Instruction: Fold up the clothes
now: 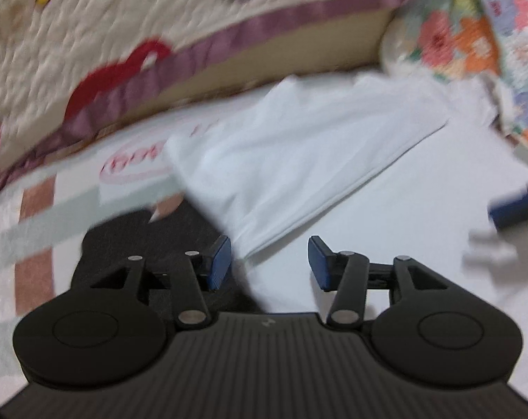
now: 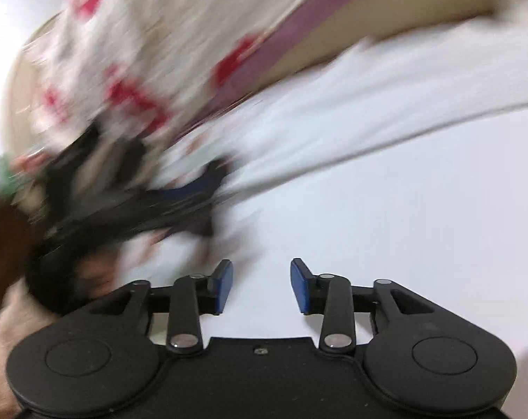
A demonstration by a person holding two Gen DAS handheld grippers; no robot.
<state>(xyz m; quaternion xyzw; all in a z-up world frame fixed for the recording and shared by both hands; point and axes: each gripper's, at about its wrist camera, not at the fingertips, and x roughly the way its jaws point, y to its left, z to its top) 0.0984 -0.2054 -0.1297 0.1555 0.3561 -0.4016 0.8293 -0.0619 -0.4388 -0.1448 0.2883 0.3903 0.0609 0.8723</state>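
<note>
A white cotton garment [image 1: 299, 160], lying doubled over into a flat long panel, is resting on a pale surface [image 1: 421, 216] beside a quilted floral bedspread [image 1: 89, 45]. The left gripper [image 1: 269, 262] is hovering at its near folded edge, fingers parted and gripping nothing. The right gripper [image 2: 261, 286], fingers likewise apart, is hanging over bare surface. Any further fold is best served by keeping edges matched and layers smooth

Motion blur smears the cream quilted blanket with red patterns [image 2: 117, 70] and the black-and-blue left gripper [image 2: 180, 195] in the right wrist view. The floral pastel cushion [image 1: 473, 35] is cut off at the left wrist view's right edge.
</note>
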